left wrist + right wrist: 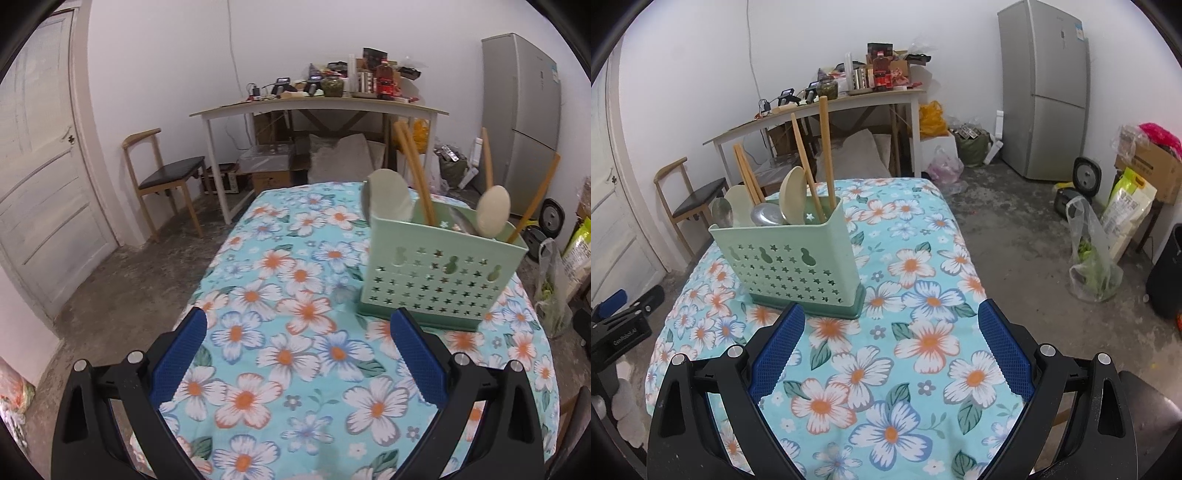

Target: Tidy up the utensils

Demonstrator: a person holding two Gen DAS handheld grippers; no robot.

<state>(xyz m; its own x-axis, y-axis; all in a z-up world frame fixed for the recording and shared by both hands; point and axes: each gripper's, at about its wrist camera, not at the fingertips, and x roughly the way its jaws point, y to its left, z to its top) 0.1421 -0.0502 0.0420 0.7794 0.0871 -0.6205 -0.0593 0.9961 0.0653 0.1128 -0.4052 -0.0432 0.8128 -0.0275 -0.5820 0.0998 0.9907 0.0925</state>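
Observation:
A pale green utensil holder (436, 273) with star-shaped holes stands upright on the floral tablecloth (280, 332). It also shows in the right wrist view (794, 262). It holds wooden chopsticks (827, 155), cream spoons (793, 195) and a metal ladle (766, 214). My left gripper (299, 325) is open and empty, just in front of the holder's left side. My right gripper (892, 317) is open and empty, to the right of the holder's front. The left gripper also shows at the left edge of the right wrist view (620, 314).
A white desk (317, 107) piled with clutter stands behind the table. A wooden chair (162, 177) is at the left, a door (40, 177) further left. A grey fridge (1045, 88) and plastic bags (1093, 258) are on the floor at the right.

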